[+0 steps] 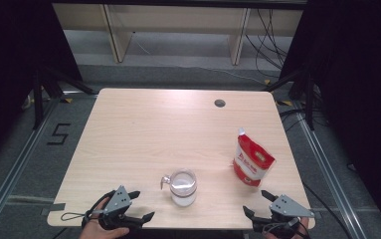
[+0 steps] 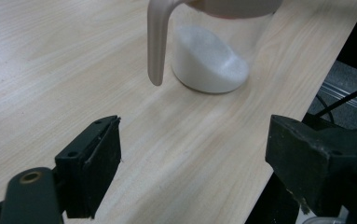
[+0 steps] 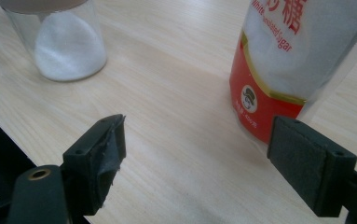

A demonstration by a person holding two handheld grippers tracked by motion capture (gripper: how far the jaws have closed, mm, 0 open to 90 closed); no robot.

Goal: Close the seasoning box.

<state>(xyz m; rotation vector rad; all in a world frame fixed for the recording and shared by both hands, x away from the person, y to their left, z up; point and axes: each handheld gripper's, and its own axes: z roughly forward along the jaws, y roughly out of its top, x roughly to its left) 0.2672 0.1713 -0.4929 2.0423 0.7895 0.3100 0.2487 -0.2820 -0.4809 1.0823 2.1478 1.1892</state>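
Note:
A clear glass jar (image 1: 183, 186) with a beige handle (image 2: 156, 42) stands near the table's front edge, holding white sugar heaped to one side. A red-and-white sugar pouch (image 1: 251, 160) stands upright to its right. My left gripper (image 1: 144, 204) rests low at the front left, its jaws open and empty, pointing toward the jar (image 2: 209, 60) a short way ahead. My right gripper (image 1: 254, 200) sits at the front right, open with nothing between its jaws, just short of the pouch (image 3: 278, 60). The jar (image 3: 66, 46) lies off to its left.
The light wooden table (image 1: 153, 129) has a round cable hole (image 1: 220, 103) near its back right. Both grippers hover at the table's front edge. Dark curtains flank the sides, and wooden furniture legs and cables lie on the floor beyond.

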